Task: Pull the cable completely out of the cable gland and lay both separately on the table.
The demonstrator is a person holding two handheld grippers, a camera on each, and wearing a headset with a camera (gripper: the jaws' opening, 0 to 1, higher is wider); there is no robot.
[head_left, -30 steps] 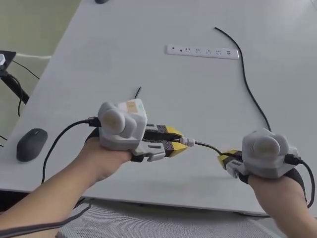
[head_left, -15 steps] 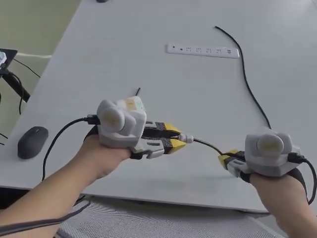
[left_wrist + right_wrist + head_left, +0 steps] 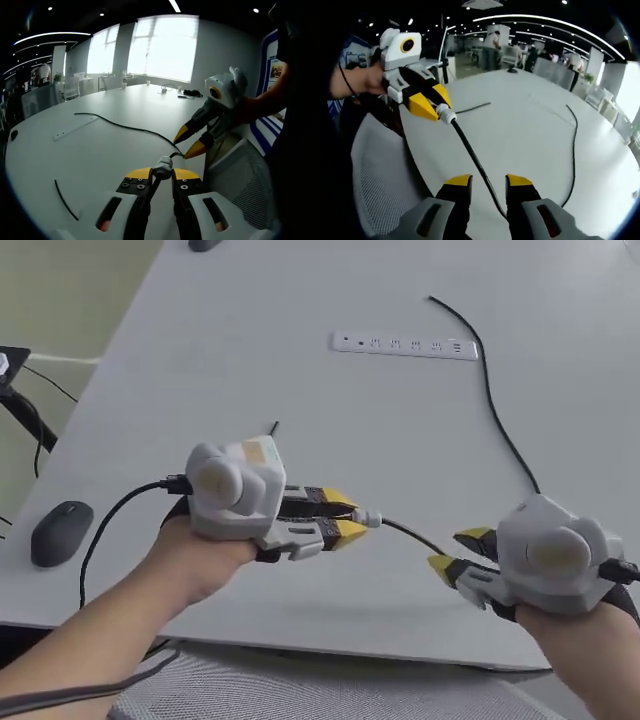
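Observation:
My left gripper is shut on the pale cable gland, held above the near part of the table; in the left gripper view the gland sits clamped between the yellow tips. A black cable leaves the gland, dips toward my right gripper and then runs far across the table. The right gripper is open. In the right gripper view the cable passes loosely between the parted jaws, coming from the gland in the left gripper.
A white power strip lies at the back of the grey table. A short black piece lies beyond the left gripper. A dark mouse rests near the left edge. A mesh chair stands below the front edge.
The right gripper's jaws have spread apart and let go of the cable they were shut on. The left gripper still holds the gland and has drifted slightly left.

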